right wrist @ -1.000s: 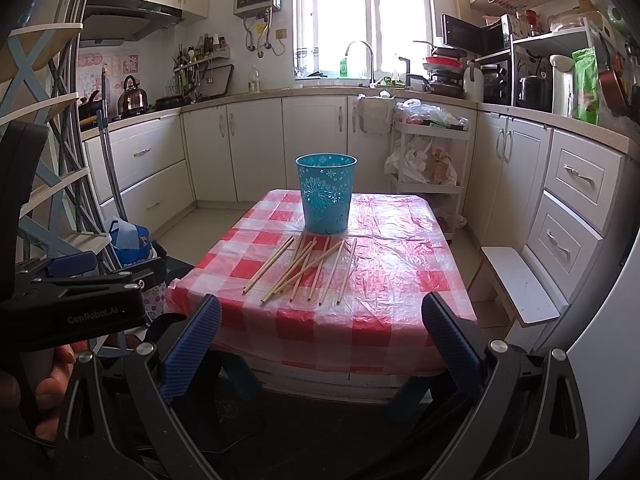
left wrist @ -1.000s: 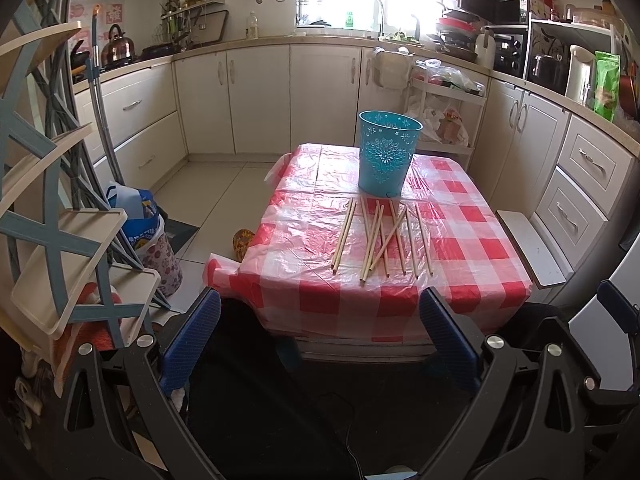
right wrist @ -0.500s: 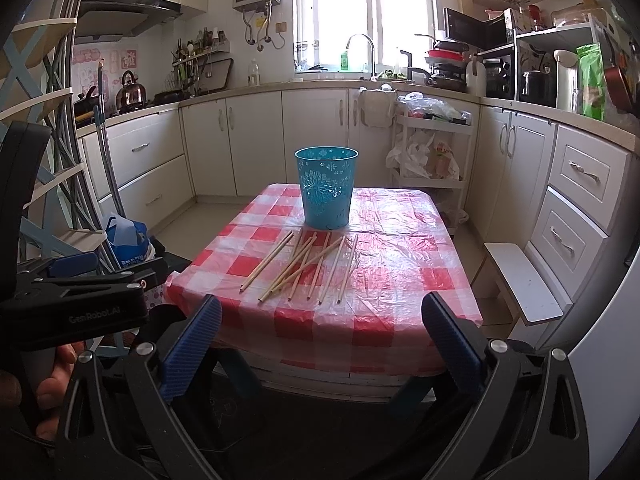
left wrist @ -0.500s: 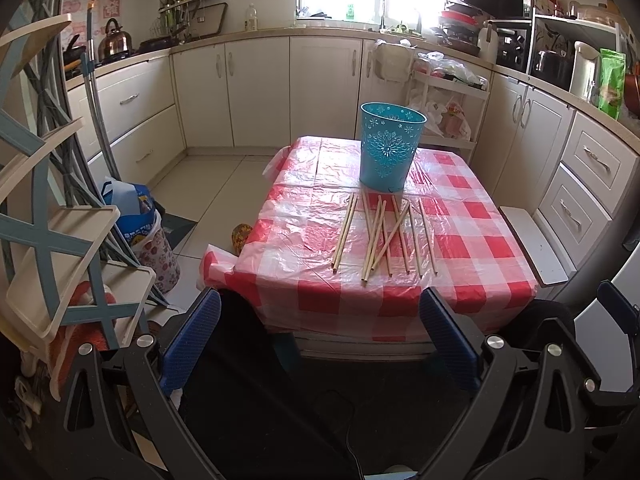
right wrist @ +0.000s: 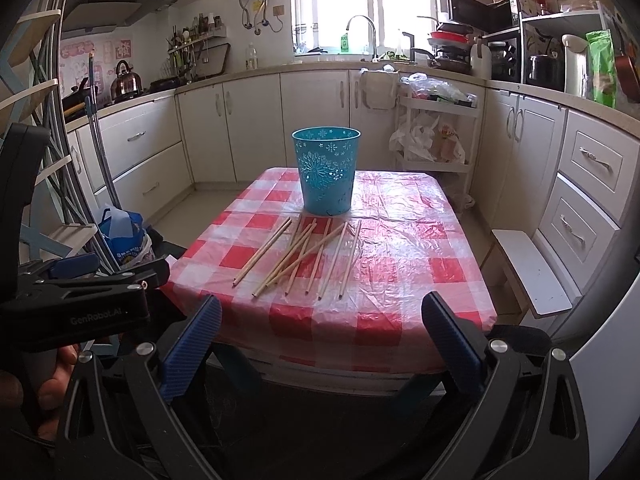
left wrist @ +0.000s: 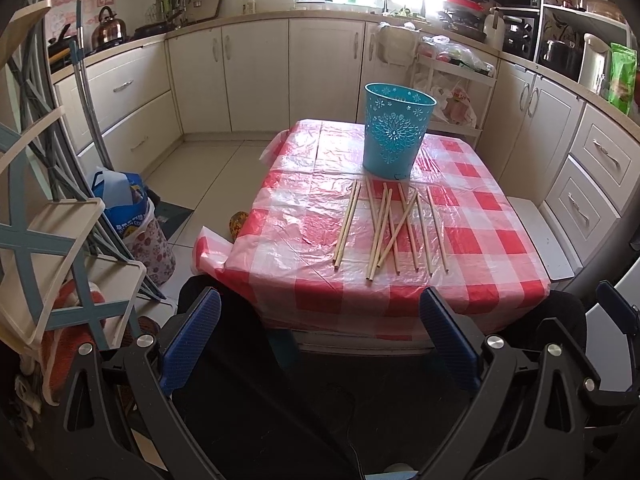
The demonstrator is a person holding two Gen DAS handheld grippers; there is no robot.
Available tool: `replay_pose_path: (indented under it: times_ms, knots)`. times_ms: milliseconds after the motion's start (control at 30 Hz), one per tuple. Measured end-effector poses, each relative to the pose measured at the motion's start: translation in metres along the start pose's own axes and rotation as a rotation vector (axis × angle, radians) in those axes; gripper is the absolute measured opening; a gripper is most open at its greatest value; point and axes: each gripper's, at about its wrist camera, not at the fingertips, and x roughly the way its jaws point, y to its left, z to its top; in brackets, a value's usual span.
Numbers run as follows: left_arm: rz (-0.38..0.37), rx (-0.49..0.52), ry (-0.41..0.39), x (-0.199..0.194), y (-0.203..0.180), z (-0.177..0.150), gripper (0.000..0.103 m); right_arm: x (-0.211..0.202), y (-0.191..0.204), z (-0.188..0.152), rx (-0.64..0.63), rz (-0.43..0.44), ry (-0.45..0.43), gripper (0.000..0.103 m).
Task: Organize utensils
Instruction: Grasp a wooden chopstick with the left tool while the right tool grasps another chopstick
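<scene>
A loose row of wooden chopsticks [left wrist: 390, 227] lies on a small table covered with a red-and-white checked plastic cloth [left wrist: 312, 216], some parallel, a few crossing one another. Just beyond their far ends stands a turquoise perforated bucket [left wrist: 396, 132], upright and open at the top, close to the sticks; whether it touches any cannot be told.

The left gripper [left wrist: 320, 340] hangs short of the table's near edge, its blue-padded fingers [left wrist: 192, 340] spread wide with nothing between them; the chopsticks lie ahead and a little to its right, well apart from it. The right gripper [right wrist: 320, 344] is likewise wide open and empty, off the near edge, with the chopsticks [right wrist: 304, 256] ahead and slightly to its left and the bucket [right wrist: 326, 176] behind them. In the right wrist view the left gripper's black body appears at the left, held by a hand [right wrist: 48, 384].

Around the table runs a kitchen of cream cabinets [right wrist: 248, 128], a window with a tap [right wrist: 362, 28] at the back, a kettle [right wrist: 126, 80] on the left counter and a white trolley [right wrist: 436, 136] holding bags. A folding rack [left wrist: 48, 240] stands to the left gripper's left. Nothing lies between either gripper and the sticks.
</scene>
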Motion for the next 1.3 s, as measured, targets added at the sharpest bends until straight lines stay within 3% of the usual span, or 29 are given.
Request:
replay_pose_path:
  times_ms: [300, 700, 1300]
  knots:
    - [-0.005, -0.002, 0.033, 0.025, 0.0, 0.006, 0.095, 0.024, 0.0, 0.003, -0.056, -0.027, 0.032, 0.096]
    - [-0.033, 0.03, 0.046, 0.079, -0.007, 0.029, 0.095, 0.084, -0.017, 0.021, 0.02, -0.022, 0.084, 0.096]
    - [-0.018, 0.021, 0.106, 0.137, 0.0, 0.044, 0.095, 0.148, -0.019, 0.029, -0.01, -0.029, 0.166, 0.096]
